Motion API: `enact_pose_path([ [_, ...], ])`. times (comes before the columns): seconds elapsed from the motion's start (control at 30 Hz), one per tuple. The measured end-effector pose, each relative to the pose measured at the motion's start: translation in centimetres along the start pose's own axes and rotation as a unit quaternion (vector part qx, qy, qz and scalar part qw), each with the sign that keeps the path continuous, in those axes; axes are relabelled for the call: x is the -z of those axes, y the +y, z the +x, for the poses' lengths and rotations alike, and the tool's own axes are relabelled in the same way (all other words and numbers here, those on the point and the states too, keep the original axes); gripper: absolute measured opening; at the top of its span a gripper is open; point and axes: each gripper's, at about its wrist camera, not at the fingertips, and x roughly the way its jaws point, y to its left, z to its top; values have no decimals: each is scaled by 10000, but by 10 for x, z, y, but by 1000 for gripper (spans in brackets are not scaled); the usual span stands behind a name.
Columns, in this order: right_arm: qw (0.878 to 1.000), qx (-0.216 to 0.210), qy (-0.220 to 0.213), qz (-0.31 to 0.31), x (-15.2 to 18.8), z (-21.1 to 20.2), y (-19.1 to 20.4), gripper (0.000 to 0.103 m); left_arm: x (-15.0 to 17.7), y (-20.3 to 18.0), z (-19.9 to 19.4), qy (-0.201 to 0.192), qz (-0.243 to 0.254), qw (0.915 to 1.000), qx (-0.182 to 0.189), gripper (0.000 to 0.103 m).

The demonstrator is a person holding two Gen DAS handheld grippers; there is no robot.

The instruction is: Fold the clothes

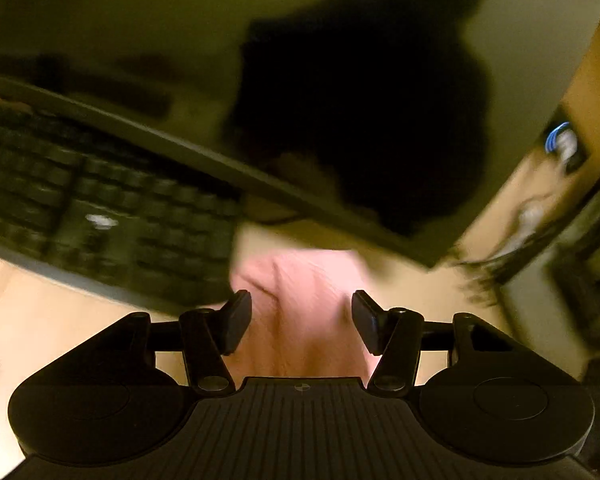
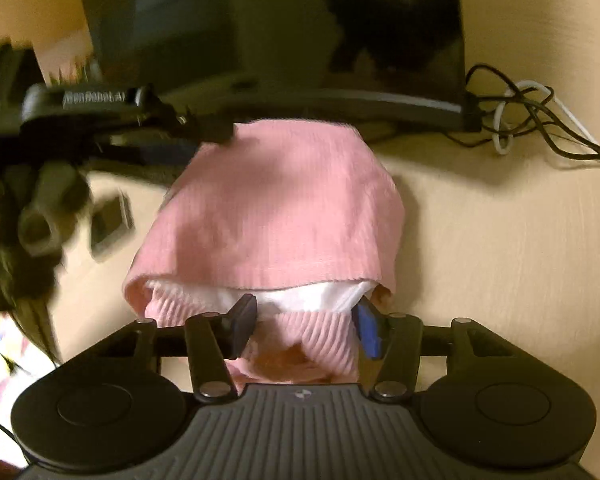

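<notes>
Two hand-held grippers over pink garment (image 2: 276, 200), which lies part-folded on surface (image 2: 500, 260) before laptop (image 2: 268, 32). Right hand-held gripper (image 2: 306, 328): jaws apart at near hem. Left hand-held gripper (image 1: 300, 322): jaws apart, nothing gripped. Step, by my read: mid-fold. Next you close on hem, carry it over.

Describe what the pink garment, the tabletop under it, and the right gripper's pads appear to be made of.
Pink garment: soft ribbed knit, matte; fine parallel ribs show, with a white layer at its near edge. Tabletop: pale beige, probably wood or laminate; faint streaks read as grain, though blur leaves it open. Right gripper pads: one looks blue, likely rubber or tape on black plastic; uncertain.
</notes>
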Motion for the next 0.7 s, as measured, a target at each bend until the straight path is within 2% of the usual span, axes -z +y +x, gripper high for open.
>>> enact_pose_path([
  [0.03,9998,133,66,-108,2,1,-1,57,6,4,-1,106,-49,9999,-51,60],
  [0.07,9998,173,52,-124,4,-3,-3,63,14,7,-5,224,-150,9996,53,65],
  [0.1,9999,141,-13,-49,4,-10,-7,67,22,10,-8,341,-251,9990,157,74],
  [0.17,9998,83,-156,125,5,-24,-16,71,42,12,-15,555,-442,9966,417,84],
  [0.23,9987,61,-334,377,1,-35,-24,71,62,6,-15,749,-450,9949,498,80],
  [0.3,9973,143,-490,535,-4,-39,-27,71,80,-1,-7,1072,-228,9933,361,60],
  [0.33,9969,167,-529,559,-4,-40,-26,71,88,-4,-4,1196,-103,9923,303,59],
  [0.43,9967,310,-662,353,-6,-44,-14,71,96,-12,-16,1249,356,9913,234,55],
  [0.53,9950,521,-852,19,-4,-52,-2,71,76,-20,-54,637,763,9929,653,58],
  [0.6,9942,633,-871,-72,0,-54,5,72,55,-23,-73,62,805,9916,1005,68],
  [0.7,9928,789,-832,-349,3,-48,24,72,19,-28,-72,-610,701,9860,1381,80],
])
